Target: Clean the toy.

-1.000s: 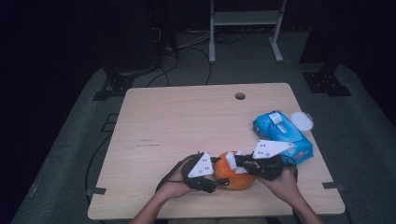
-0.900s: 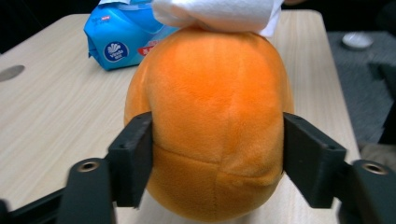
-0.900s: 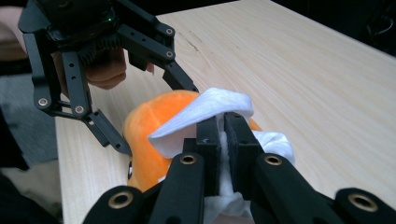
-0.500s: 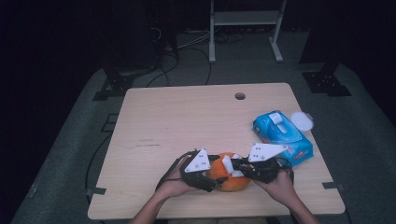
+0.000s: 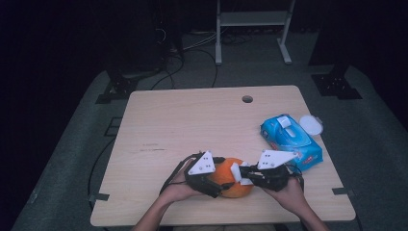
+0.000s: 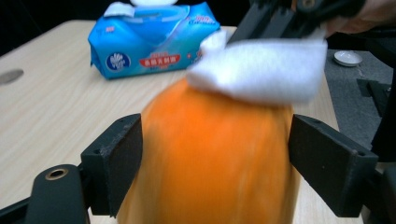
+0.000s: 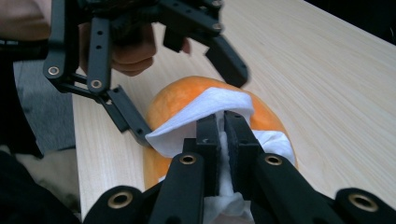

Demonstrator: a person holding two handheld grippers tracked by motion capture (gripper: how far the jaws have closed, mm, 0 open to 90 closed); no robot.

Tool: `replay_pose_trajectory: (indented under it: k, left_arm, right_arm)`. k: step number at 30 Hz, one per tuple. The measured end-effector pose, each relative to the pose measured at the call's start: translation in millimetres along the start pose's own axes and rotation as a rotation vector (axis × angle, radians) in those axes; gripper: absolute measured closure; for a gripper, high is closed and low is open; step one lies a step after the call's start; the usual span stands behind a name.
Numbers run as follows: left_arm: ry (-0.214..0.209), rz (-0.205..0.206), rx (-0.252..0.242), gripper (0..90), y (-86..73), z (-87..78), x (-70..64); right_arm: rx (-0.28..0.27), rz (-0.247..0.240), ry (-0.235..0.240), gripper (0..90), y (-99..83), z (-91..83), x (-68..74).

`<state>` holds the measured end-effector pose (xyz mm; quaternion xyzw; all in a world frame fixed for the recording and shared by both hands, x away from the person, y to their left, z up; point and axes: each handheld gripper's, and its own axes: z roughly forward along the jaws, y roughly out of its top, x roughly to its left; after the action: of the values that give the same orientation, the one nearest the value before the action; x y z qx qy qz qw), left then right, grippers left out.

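Observation:
Near the table's front edge, a round orange fruit (image 5: 231, 185) sits between the jaws of my left gripper (image 5: 216, 180), which is shut on its sides (image 6: 210, 158). My right gripper (image 5: 240, 174) is shut on a folded white wipe (image 7: 205, 112) and presses it against the top of the fruit (image 7: 173, 100). The left gripper view shows the wipe (image 6: 261, 70) lying on the fruit's far upper side. Both hands come in from the front edge and meet at the fruit.
A blue pack of wet wipes (image 5: 291, 139) lies to the right of the grippers, with a round white lid (image 5: 312, 125) behind it. The table (image 5: 192, 120) has a cable hole (image 5: 247, 99) near its far edge.
The fruit and both grippers have shifted slightly left. The right gripper has slid the wipe a little over the fruit's top. Both grips are the same.

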<state>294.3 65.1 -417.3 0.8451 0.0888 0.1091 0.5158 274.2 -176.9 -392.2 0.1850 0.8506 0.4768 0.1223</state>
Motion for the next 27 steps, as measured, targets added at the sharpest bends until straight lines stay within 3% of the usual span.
replay_pose_trajectory:
  k: [3,7,10,14,17,20,27]
  left_arm:
    - [0.006,0.018,0.014,24.6,-1.2,0.0,-0.7]
    - [0.030,-0.044,0.057,30.7,-4.7,-1.3,6.6]
    - [0.029,-0.084,0.059,30.9,-9.0,-4.9,11.9]
    - [0.011,-0.068,0.051,28.2,-6.9,-5.7,11.3]
    - [-0.003,-0.056,0.000,23.0,-5.0,-5.9,9.3]
    - [-0.003,-0.049,0.023,29.1,-6.0,-5.0,8.6]
    - [-0.004,-0.068,0.039,33.9,-10.0,-7.1,11.8]
  right_arm:
    - [0.006,-0.011,-0.002,84.3,1.5,0.8,1.1]
    - [0.007,0.016,-0.012,84.4,-3.9,-3.6,-8.7]
    - [0.004,0.059,-0.011,84.4,-10.9,-8.8,-16.0]
    - [0.005,0.067,-0.009,84.3,-13.9,-10.1,-17.3]
    - [-0.004,0.059,0.008,84.3,-13.0,-8.1,-13.4]
    - [-0.007,0.033,0.026,84.3,-10.5,-5.0,-9.4]
    - [-0.010,0.074,0.007,84.3,-15.3,-4.9,-20.8]
